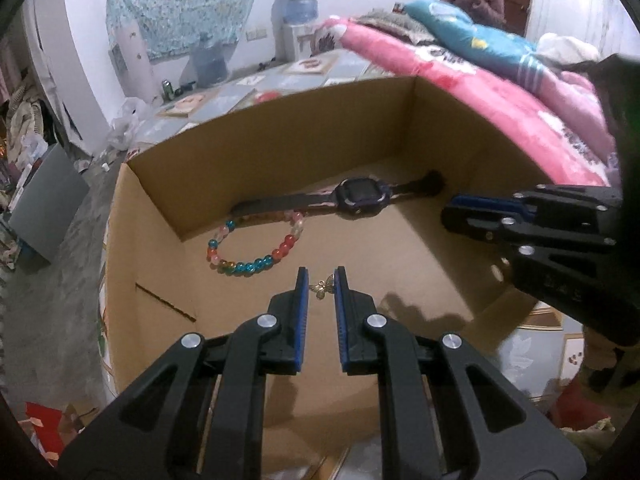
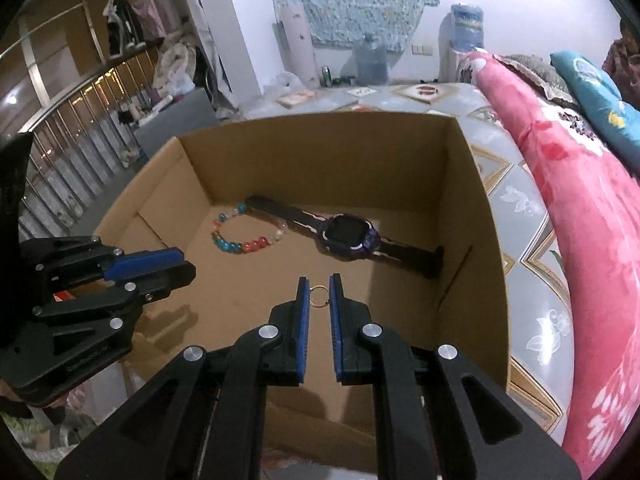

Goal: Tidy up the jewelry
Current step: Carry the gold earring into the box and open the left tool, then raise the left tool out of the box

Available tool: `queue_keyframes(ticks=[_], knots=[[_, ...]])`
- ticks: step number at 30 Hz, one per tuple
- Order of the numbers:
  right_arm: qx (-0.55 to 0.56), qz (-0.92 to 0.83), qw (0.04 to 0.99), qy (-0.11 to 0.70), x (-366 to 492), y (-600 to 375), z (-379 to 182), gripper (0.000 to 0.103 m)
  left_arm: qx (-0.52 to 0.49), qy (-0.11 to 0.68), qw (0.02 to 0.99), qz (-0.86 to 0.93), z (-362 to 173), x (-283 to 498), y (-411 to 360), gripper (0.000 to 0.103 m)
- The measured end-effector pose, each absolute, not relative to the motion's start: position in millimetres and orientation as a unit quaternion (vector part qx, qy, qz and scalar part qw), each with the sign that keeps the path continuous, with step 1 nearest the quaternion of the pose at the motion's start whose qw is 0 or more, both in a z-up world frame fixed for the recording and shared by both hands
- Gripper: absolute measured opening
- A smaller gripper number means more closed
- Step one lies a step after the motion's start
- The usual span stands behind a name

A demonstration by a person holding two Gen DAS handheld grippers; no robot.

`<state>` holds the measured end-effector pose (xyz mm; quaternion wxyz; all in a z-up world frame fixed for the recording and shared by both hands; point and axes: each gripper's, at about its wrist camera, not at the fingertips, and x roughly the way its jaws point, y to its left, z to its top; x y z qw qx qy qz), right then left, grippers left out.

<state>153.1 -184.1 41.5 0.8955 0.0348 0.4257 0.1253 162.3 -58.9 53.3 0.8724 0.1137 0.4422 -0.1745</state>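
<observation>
A small butterfly charm [image 1: 325,286] is clamped between the tips of the left gripper [image 1: 322,286], above the floor of the cardboard box [image 1: 280,136]. A thin metal ring [image 2: 319,296] is pinched in the right gripper [image 2: 319,295]. Ahead of both grippers, a beaded bracelet [image 1: 256,246] is seen lying against a purple watch [image 1: 362,196] near the far wall.

white wall [image 2: 500,0], pink quilt [image 1: 460,92], water dispenser [image 1: 300,8], railing [image 2: 60,128]
</observation>
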Motion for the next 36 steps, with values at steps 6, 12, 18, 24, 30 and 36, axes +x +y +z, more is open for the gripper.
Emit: queue_keyframes(ticks=[6,12,18,24,30,36], knots=[[0.027,0.124,0.896,0.425,158,-183,41,0.019,0.126,0.459,0.867,-0.145,43,174,-59,0.023],[0.029,0.125,0.9,0.418,158,-185,43,0.023,0.137,0.459,0.869,-0.125,39,175,-58,0.035],[0.034,0.12,0.905,0.407,152,-190,51,0.023,0.144,0.454,0.871,-0.115,42,174,-56,0.038],[0.035,0.12,0.911,0.393,138,-193,62,0.029,0.144,0.446,0.876,-0.113,51,162,-56,0.039],[0.037,0.126,0.922,0.363,112,-198,82,0.034,0.127,0.416,0.891,-0.133,74,136,-49,0.044],[0.037,0.13,0.936,0.326,67,-215,101,0.037,0.109,0.358,0.914,-0.16,96,84,-26,0.045]])
